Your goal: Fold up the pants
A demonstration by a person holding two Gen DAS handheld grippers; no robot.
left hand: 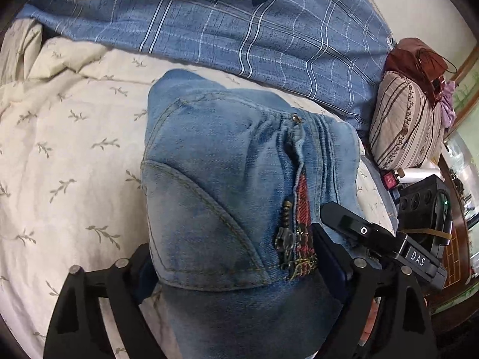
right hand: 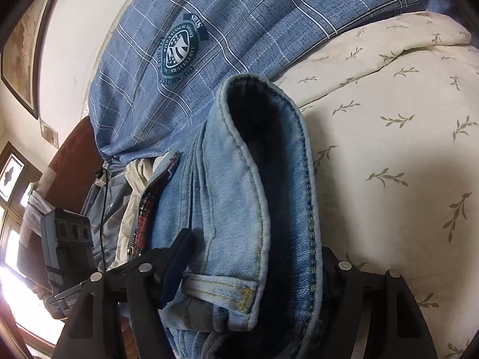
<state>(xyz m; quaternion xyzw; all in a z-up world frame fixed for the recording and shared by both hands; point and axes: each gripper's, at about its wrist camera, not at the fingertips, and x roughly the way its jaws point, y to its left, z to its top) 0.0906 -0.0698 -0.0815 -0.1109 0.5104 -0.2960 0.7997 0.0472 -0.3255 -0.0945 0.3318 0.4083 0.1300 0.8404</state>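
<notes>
1. Left gripper [left hand: 236,272] pitched downward; fingers [left hand: 329,257] clamp the folded pants [left hand: 227,185], on the bed at 12 o'clock.
2. Right gripper [right hand: 254,272] likewise grips the waistband.
3. Blue blanket [left hand: 239,24] beyond; striped pillow [left hand: 404,125] at 2 o'clock.

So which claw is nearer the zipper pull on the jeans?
Left. The zipper pull lies inside the left claw, close to one finger. The right claw clamps the jeans at the waistband alongside, with the zipper outside its fingers.
</notes>
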